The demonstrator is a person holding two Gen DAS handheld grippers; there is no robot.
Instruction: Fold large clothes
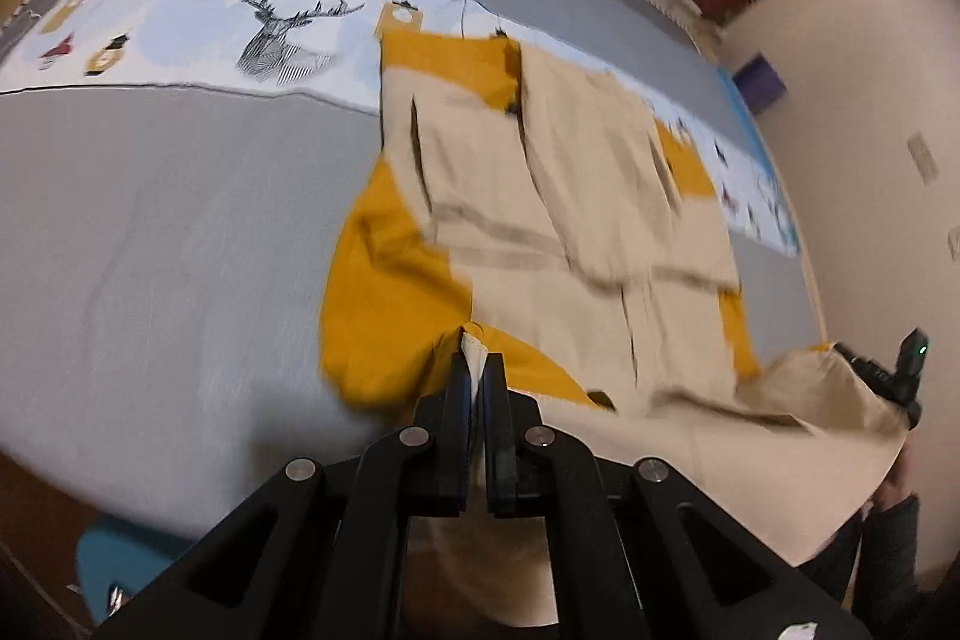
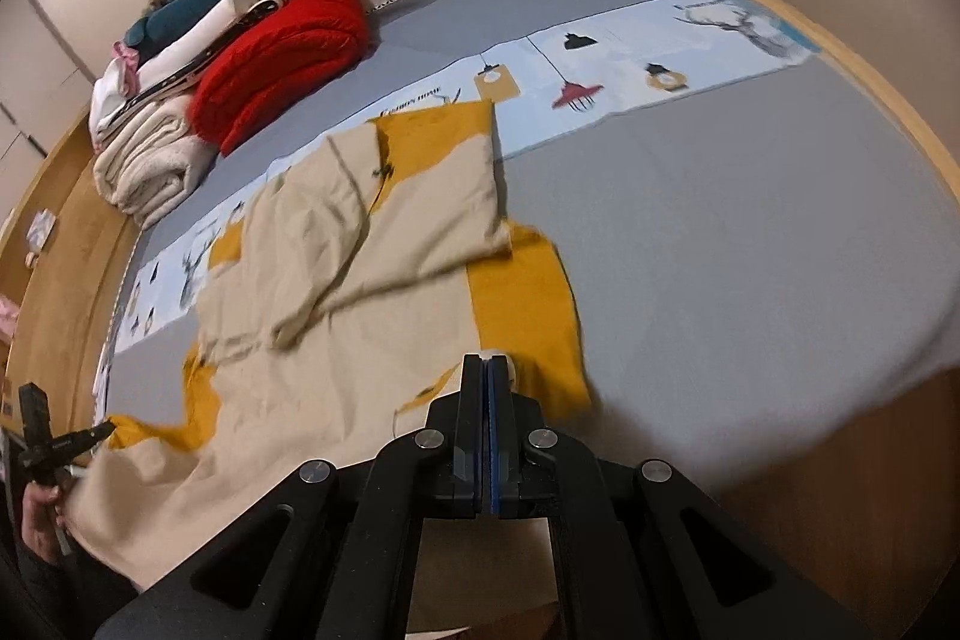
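I find the left gripper (image 1: pixel 478 361) clamped on the near hem of the beige-and-mustard garment (image 1: pixel 540 196). The right gripper (image 2: pixel 487 364) is likewise clamped on that hem. The garment lies spread on the grey bed (image 1: pixel 180 220), its near edge raised, its far end over the printed strip (image 1: pixel 240 34).

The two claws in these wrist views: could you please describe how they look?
Both the left claw and right claw are matte black, with flat parallel fingers on angular linkage arms joined by round silver pivot pins. The right claw has a blue strip between its pads. A dark sleeve shows.
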